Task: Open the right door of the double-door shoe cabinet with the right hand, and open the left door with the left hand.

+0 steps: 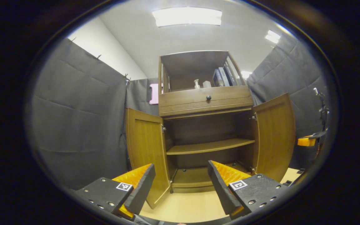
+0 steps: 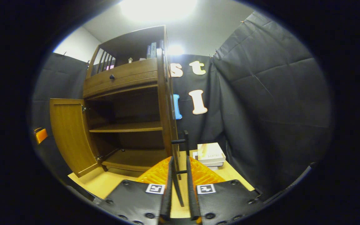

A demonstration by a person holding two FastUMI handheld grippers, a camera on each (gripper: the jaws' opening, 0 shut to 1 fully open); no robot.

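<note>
Left gripper view: The shoe cabinet [image 1: 206, 125] is standing at the far side of the scene on a light wooden floor [image 1: 186, 207], facing the camera. The left door [image 1: 145, 150] is swinging fully open to the left, and the right door [image 1: 275, 134] is standing open to the right. The inner shelf [image 1: 209, 146] is lying bare. Above the doors, a drawer [image 1: 205, 100] with a dark knob [image 1: 208, 97] is sitting closed, and books [image 1: 223, 77] are leaning in the upper compartment. The left hand-held gripper [image 1: 181, 181] is hovering near, with its fingers spread wide apart and gripping nothing. The other hand-held gripper is showing as an orange part at the far right edge.

Right gripper view: The shoe cabinet [image 2: 127, 103] is appearing from the right side, with the left door [image 2: 70, 134] open at the left. The right door [image 2: 176, 156] is being seen edge-on, running toward the camera, with its dark handle [image 2: 181, 141] projecting to the right. The right hand-held gripper [image 2: 180, 182] is closing narrowly, its fingers [image 2: 168, 187] sitting either side of the door's edge; whether both are pressing on it cannot be told. A stack of boxes [image 2: 210, 154] is resting on the floor at the right
</note>
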